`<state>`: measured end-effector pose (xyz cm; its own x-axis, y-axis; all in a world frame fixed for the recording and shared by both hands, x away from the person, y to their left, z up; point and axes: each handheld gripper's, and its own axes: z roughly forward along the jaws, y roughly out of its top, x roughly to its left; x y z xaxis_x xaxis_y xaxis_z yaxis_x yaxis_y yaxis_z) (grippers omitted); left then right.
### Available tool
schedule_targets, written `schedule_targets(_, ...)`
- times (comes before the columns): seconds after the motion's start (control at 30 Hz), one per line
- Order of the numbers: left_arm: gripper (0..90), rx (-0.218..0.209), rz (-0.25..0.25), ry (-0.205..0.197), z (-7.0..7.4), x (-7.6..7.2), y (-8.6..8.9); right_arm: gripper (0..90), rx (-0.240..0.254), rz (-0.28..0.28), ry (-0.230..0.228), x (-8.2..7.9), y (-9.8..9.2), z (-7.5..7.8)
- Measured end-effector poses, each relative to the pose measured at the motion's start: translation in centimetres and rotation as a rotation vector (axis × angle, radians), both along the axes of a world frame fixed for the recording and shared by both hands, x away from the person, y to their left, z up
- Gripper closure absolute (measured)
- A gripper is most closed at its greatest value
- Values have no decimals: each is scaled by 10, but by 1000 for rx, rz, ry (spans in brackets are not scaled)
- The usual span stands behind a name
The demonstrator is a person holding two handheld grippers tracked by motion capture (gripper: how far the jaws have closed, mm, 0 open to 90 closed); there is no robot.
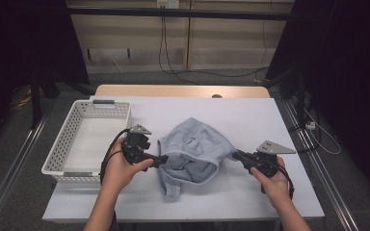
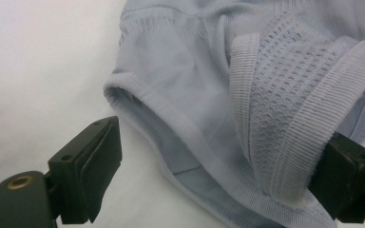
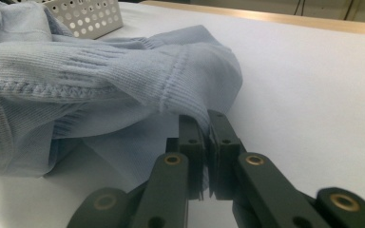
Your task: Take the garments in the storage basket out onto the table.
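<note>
A white plastic basket (image 1: 77, 139) with perforated walls stands at the left edge of the table, its inside bare; one perforated corner (image 3: 88, 16) also shows in the right gripper view. The table's white top (image 1: 250, 120) ends at a strip of pale wood (image 1: 183, 90) along the far edge, where a small dark round thing (image 1: 216, 96) sits, too small to tell. Beyond the table, black cables (image 1: 166, 48) hang down a light wooden wall panel (image 1: 221, 43) onto a grey floor (image 1: 9, 144). Metal rails (image 1: 318, 163) run along both sides.
</note>
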<state>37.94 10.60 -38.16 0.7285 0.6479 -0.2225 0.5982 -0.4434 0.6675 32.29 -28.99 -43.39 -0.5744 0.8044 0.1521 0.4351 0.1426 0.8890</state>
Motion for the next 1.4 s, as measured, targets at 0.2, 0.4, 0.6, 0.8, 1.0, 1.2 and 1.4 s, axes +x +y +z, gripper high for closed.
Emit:
schedule_targets(0.2,128,-3,0,2,-1,1,-1,860,-17,12,7,-4,1,0)
schedule_targets(0.4,141,-21,-2,-9,4,4,0,853,-23,12,18,-11,-3,0)
schedule_targets(0.6,139,-26,-12,-1,3,6,-4,864,-49,-15,30,-12,-8,-1)
schedule_targets(0.8,140,-33,-17,3,3,6,-7,780,-65,-34,42,-13,-16,-7)
schedule_targets(1.0,140,-31,-19,1,5,4,-5,567,-76,-80,48,-10,-21,-3)
schedule_targets(1.2,140,-27,-9,10,2,1,1,387,-46,-48,56,-4,-23,7)
schedule_targets(1.4,140,-31,-9,16,0,-1,2,206,-26,-20,81,0,-26,10)
